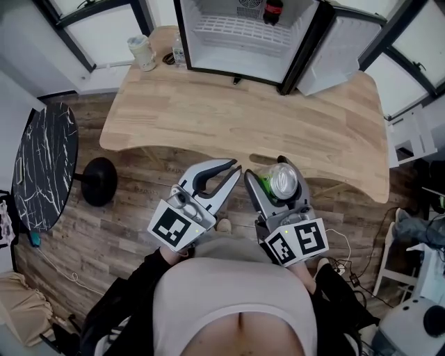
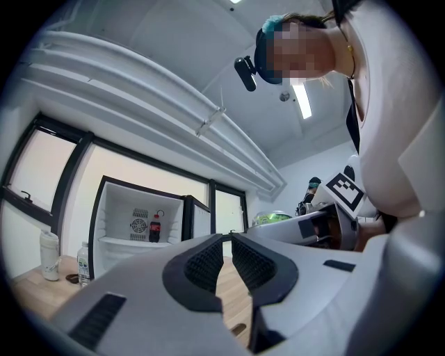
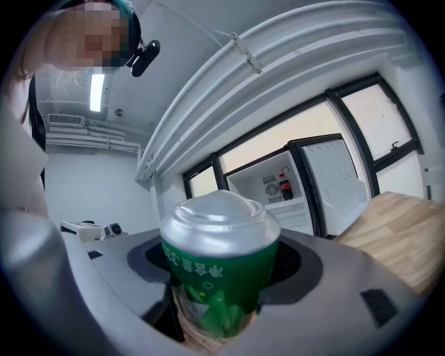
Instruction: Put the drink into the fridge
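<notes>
My right gripper [image 1: 278, 182] is shut on a green drink can [image 1: 283, 181] with a silver top, held upright below the table's near edge. The right gripper view shows the can [image 3: 221, 271] clamped between both dark pads. My left gripper [image 1: 235, 168] hovers just left of it, shut with only a thin slit between its pads [image 2: 205, 264] and nothing held. The small fridge [image 1: 208, 35] stands open at the far side of the wooden table [image 1: 243, 111]. A cola bottle [image 1: 272, 10] stands on its shelf, and this bottle [image 2: 155, 227] also shows in the left gripper view.
The fridge door [image 1: 341, 52] swings out to the right. A pale cup [image 1: 142, 52] and a small water bottle [image 1: 178, 50] stand left of the fridge. On the floor at left are a black marble round table [image 1: 45, 167] and a black round base [image 1: 97, 181].
</notes>
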The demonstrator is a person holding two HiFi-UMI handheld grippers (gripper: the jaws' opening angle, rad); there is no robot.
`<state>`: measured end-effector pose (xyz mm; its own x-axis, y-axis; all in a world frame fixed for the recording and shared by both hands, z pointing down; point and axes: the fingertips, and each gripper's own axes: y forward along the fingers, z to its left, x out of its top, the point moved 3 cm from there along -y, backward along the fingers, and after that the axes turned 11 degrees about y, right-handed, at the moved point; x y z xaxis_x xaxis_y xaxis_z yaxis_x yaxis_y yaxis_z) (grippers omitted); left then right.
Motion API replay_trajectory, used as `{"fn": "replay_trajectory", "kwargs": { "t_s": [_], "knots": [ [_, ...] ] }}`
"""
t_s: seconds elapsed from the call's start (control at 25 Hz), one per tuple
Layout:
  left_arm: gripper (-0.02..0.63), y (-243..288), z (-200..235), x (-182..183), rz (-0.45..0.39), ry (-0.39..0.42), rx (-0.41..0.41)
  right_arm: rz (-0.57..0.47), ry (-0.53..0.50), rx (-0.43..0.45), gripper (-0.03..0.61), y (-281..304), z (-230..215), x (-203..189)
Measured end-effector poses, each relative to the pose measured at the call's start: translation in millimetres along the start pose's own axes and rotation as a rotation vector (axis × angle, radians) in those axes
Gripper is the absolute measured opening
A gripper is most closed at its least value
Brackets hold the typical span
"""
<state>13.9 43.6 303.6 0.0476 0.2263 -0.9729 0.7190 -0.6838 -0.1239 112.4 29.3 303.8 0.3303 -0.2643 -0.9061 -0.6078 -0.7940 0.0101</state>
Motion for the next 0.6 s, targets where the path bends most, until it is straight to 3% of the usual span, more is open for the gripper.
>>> {"fn": "replay_trajectory", "kwargs": {
  "t_s": [0.6],
  "knots": [
    [0.044,-6.3,12.7,-10.5,0.032,-0.017,0.059,0.059,0.021,0.056,0.345,20.7,0.7,-13.1]
  ]
}}
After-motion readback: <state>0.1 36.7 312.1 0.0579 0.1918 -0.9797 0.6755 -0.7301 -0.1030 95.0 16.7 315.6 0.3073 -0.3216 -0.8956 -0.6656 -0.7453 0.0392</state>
